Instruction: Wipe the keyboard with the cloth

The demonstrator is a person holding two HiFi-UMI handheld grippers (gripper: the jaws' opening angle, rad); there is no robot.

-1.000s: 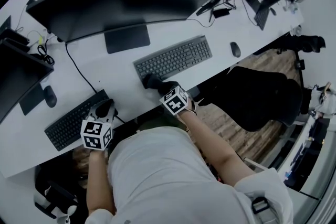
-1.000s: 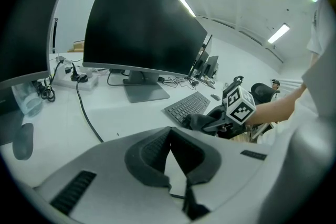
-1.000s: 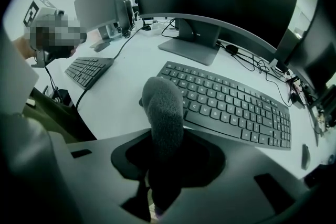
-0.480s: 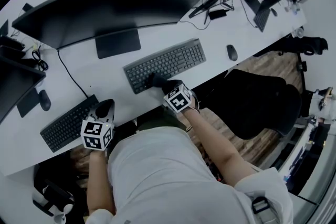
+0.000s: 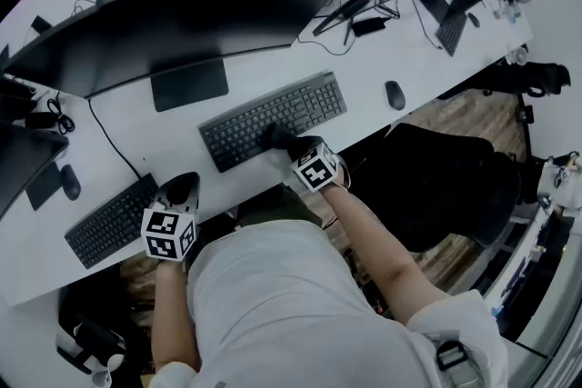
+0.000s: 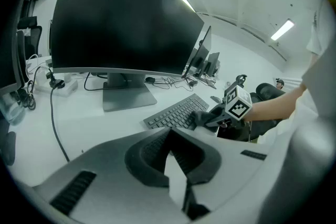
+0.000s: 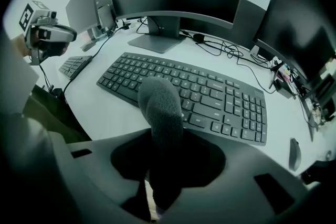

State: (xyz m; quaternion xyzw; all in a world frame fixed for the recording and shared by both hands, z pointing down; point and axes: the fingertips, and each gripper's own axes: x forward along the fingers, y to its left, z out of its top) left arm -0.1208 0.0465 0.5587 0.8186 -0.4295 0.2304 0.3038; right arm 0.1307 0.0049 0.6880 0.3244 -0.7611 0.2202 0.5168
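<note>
A grey keyboard (image 5: 273, 118) lies on the white desk (image 5: 364, 59) in front of the wide monitor. My right gripper (image 5: 284, 142) is shut on a dark grey cloth (image 5: 273, 137), whose wad rests on the keyboard's front rows near the middle. In the right gripper view the cloth (image 7: 160, 107) sticks up out of the jaws over the keyboard (image 7: 215, 94). My left gripper (image 5: 179, 190) is shut and holds nothing, hovering at the desk's front edge. The left gripper view shows the keyboard (image 6: 170, 114) and the cloth (image 6: 198, 118) to its right.
A second, darker keyboard (image 5: 109, 221) lies just left of the left gripper. The monitor stand (image 5: 189, 84) sits behind the grey keyboard, a mouse (image 5: 393, 94) to its right. Cables and gear crowd the far right. A black chair (image 5: 446, 186) stands off the desk edge.
The right gripper has slid the cloth rightward along the keyboard, from its left end to about the middle. The left gripper has stayed put.
</note>
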